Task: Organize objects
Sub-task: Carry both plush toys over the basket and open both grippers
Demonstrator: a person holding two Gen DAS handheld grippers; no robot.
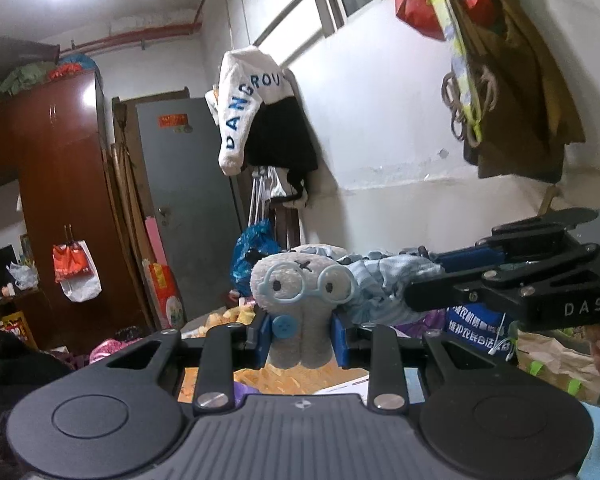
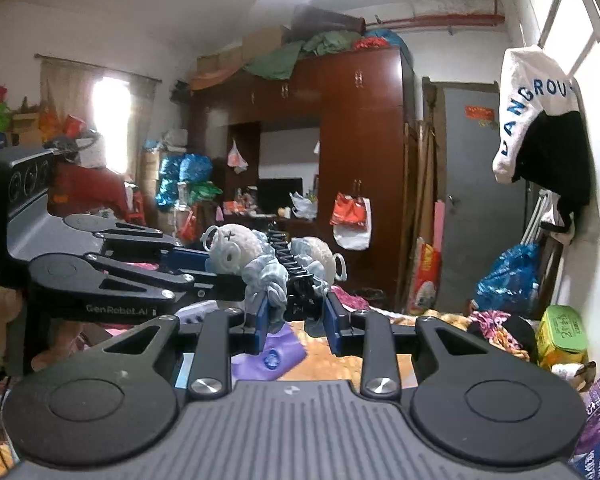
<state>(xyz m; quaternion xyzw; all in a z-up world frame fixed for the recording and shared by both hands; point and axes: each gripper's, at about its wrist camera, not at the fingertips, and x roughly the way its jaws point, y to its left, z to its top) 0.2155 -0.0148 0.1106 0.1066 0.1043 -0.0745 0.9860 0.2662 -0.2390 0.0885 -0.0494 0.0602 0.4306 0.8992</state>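
A grey plush toy (image 1: 300,304) with light blue plastic glasses and a blue button is held up in the air. My left gripper (image 1: 299,338) is shut on its lower body. A light blue striped cloth (image 1: 376,284) hangs off the toy's right side. My right gripper (image 2: 295,314) comes in from the right in the left wrist view and is shut on that cloth (image 2: 266,280) and a black hair claw clip (image 2: 290,268). In the right wrist view the toy (image 2: 236,248) lies sideways beyond the fingers, with the left gripper's body at the left.
A bed with an orange blanket (image 1: 284,380) and a purple item (image 2: 276,354) lies below. A dark wooden wardrobe (image 2: 360,152), a grey door (image 1: 188,200), hanging clothes (image 1: 256,108) and bags (image 1: 496,60) on the white wall surround us. Clutter fills the room's sides.
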